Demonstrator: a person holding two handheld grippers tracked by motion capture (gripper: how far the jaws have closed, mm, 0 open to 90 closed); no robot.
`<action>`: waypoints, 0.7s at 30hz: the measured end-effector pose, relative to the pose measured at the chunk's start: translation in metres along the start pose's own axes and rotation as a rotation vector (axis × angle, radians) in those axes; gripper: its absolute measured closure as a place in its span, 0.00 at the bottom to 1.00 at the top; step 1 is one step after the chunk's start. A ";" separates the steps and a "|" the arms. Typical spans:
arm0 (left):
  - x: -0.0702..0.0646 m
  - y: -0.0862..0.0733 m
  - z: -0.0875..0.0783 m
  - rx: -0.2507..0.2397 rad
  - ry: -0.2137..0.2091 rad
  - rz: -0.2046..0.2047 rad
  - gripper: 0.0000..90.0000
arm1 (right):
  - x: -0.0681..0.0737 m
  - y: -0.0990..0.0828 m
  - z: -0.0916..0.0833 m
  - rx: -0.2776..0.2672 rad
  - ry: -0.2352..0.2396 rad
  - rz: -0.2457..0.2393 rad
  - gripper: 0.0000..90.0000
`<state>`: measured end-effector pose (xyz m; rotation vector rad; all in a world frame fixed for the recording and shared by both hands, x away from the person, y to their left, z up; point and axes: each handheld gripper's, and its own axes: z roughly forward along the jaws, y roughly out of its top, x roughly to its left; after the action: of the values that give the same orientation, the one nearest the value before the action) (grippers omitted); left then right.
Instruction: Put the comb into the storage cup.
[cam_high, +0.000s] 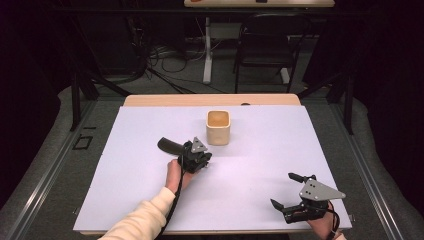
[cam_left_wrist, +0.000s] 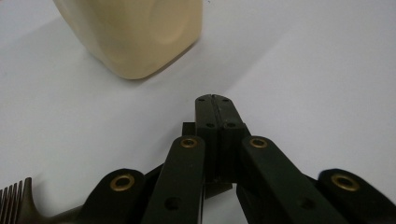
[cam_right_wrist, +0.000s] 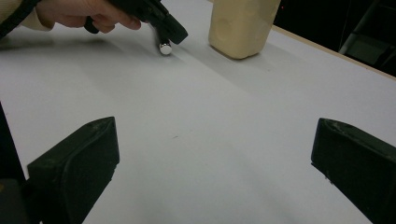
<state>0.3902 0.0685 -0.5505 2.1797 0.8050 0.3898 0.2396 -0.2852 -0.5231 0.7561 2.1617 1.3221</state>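
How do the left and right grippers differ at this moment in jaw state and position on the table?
The left gripper has its jaws pressed together with nothing between them; the right gripper has its jaws spread wide apart. The left gripper sits mid-table, close to the cream cup; the right gripper rests near the table's front right corner, far from the cup. Both are black, hand-held, and carry a grey three-cornered plate.

A recording lab or studio is shown, not a home. A table (cam_high: 150, 200) covered with a plain white sheet is ringed by dark curtains (cam_high: 30, 75) and black stand legs (cam_high: 75, 100). Loose cables (cam_high: 170, 57) are strewn over the grey carpet behind it, where a folding chair (cam_high: 265, 47) and a white desk leg (cam_high: 207, 50) are seen. Metal rails (cam_high: 45, 170) are laid along the floor.
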 end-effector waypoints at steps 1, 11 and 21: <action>0.000 0.000 0.000 0.004 -0.001 0.000 1.00 | 0.000 0.000 0.000 -0.004 -0.001 0.000 0.01; -0.001 0.000 0.002 0.087 -0.034 0.018 1.00 | 0.000 0.000 0.000 0.001 0.000 0.003 0.01; 0.003 -0.004 -0.007 0.099 -0.053 -0.026 1.00 | 0.000 0.000 0.000 0.001 0.000 0.004 0.01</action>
<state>0.3872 0.0763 -0.5489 2.2590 0.8386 0.2837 0.2397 -0.2856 -0.5231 0.7614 2.1624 1.3229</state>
